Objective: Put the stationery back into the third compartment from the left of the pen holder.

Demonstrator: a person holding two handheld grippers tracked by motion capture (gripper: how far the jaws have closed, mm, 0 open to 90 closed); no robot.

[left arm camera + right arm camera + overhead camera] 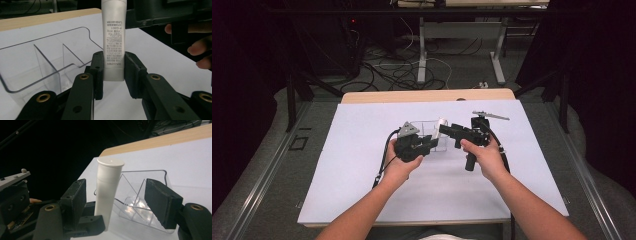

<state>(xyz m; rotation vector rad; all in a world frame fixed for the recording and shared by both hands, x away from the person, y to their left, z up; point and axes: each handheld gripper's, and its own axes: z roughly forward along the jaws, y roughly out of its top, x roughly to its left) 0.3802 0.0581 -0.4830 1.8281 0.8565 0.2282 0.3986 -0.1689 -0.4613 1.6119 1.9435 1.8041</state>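
A white tube [113,37] with small print stands upright, its flat crimped end clamped low between my left gripper's [113,65] jaws. In the right gripper view the tube [106,185] shows its round cap on top. It rises inside my open right gripper [116,192], closer to that view's left jaw and touching neither. From above, the tube [442,123] sits between the left gripper [434,142] and the right gripper [443,130] at mid-table. A clear plastic organiser [45,60] with dividers lies just beside and behind the tube.
A white sheet [362,165] covers the table, with a bare wooden strip [427,95] at its far edge. Beyond that edge, cables [397,70] and table legs [422,55] stand on a dark floor. The organiser [428,127] sits at the sheet's centre.
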